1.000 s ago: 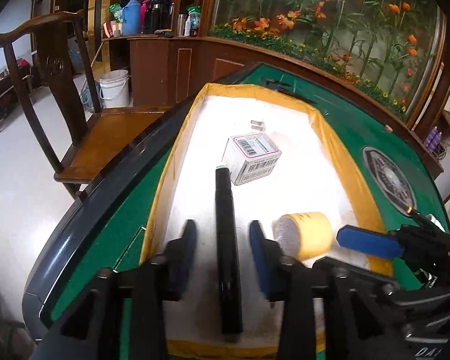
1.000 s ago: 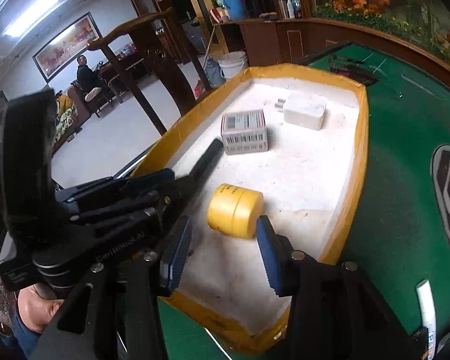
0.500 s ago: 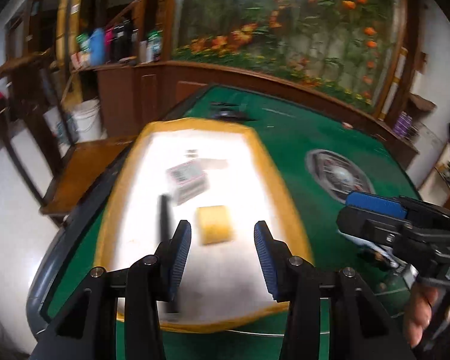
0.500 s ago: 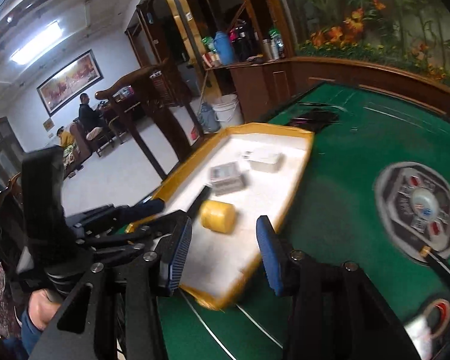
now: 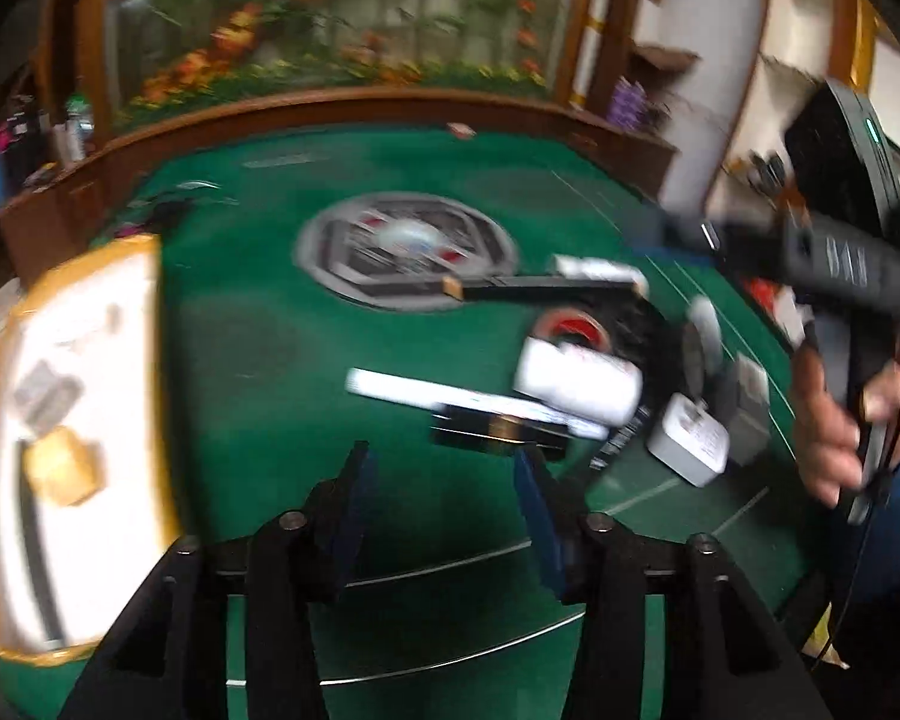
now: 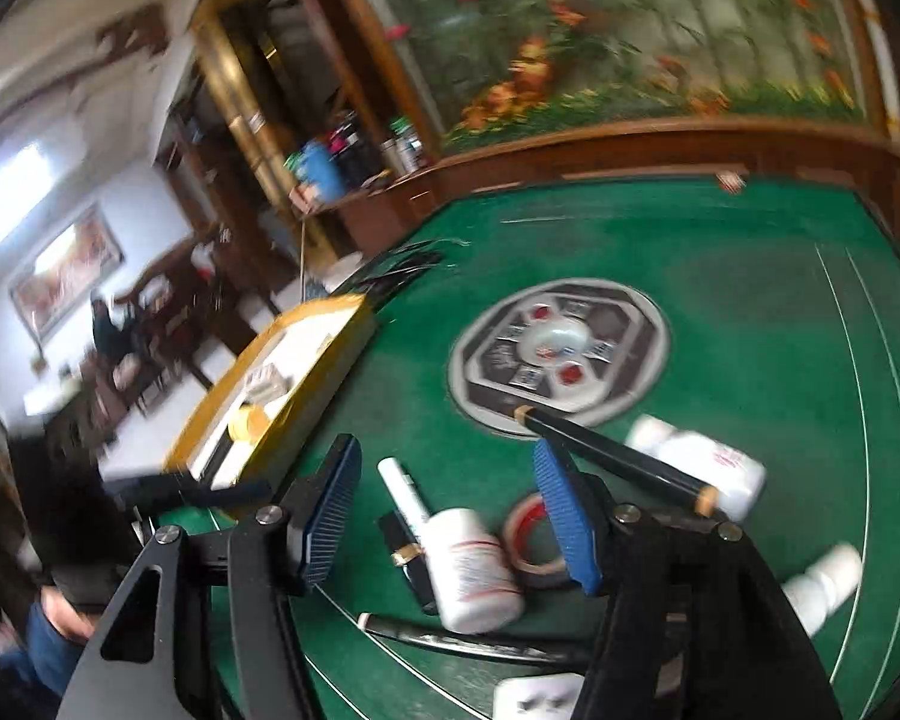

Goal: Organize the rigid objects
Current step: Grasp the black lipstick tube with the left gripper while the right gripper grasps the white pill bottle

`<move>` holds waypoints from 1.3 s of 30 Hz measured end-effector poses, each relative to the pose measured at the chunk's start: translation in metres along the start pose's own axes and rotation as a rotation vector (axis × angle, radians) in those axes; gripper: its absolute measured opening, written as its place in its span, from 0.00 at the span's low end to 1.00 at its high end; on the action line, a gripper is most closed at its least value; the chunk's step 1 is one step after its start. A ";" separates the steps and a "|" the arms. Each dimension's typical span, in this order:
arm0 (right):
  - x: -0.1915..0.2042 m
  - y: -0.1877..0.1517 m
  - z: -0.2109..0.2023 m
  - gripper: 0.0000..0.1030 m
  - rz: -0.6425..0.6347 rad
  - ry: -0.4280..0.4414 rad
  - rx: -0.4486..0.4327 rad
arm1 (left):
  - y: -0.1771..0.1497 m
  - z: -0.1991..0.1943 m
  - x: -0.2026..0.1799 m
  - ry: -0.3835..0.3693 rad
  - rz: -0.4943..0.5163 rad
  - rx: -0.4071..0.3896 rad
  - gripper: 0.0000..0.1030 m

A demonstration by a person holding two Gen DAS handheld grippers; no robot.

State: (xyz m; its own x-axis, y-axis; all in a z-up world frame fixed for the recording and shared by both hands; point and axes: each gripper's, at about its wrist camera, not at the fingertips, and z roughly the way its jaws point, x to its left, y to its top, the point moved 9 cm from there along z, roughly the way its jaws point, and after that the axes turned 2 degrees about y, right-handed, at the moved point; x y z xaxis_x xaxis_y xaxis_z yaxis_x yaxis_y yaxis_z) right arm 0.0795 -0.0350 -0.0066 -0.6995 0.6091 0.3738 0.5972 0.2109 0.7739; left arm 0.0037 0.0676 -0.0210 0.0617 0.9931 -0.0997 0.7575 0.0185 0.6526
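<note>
My left gripper (image 5: pixel 444 504) hovers over green felt with its jaws opening and nothing between them. Just ahead of it lie a white marker (image 5: pixel 426 393), a black tube with a gold band (image 5: pixel 498 432) and a white bottle (image 5: pixel 576 384). My right gripper (image 6: pixel 450 510) hangs above the same pile, jaws opening and gripping nothing. Below it are the white marker (image 6: pixel 405 492), a white bottle (image 6: pixel 474 570), a red tape roll (image 6: pixel 531 540) and a long black stick (image 6: pixel 612 459). The yellow-rimmed tray (image 5: pixel 156 360) at the left holds a yellow roll (image 5: pixel 60 474) and a small box (image 5: pixel 48 396).
A round grey panel (image 6: pixel 558 348) sits in the middle of the green table (image 6: pixel 750 300). A white charger (image 5: pixel 690 444), a black pen (image 6: pixel 480 645) and more white bottles (image 6: pixel 702 462) lie in the pile. A wooden rail (image 6: pixel 660 144) rims the far side. The picture is motion-blurred.
Both grippers have swung right, away from the tray and over the pile on the felt. Their jaws have widened. The yellow roll and black stick stay in the tray.
</note>
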 end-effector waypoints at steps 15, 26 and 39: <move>-0.012 0.001 -0.006 0.58 0.102 0.040 0.005 | 0.003 0.062 -0.032 0.064 0.121 0.124 0.79; -0.012 -0.002 -0.003 0.58 0.091 0.027 0.017 | -0.003 0.052 -0.009 0.077 0.057 0.074 0.77; 0.009 -0.061 0.046 0.47 -0.178 -0.115 0.314 | -0.012 0.020 0.009 0.080 0.002 0.031 0.77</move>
State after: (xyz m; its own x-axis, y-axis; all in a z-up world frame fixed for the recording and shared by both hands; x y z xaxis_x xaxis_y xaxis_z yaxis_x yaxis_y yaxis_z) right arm 0.0547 -0.0072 -0.0738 -0.7650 0.6201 0.1739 0.5742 0.5345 0.6202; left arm 0.0085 0.0741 -0.0448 0.0119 0.9992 -0.0378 0.7774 0.0146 0.6288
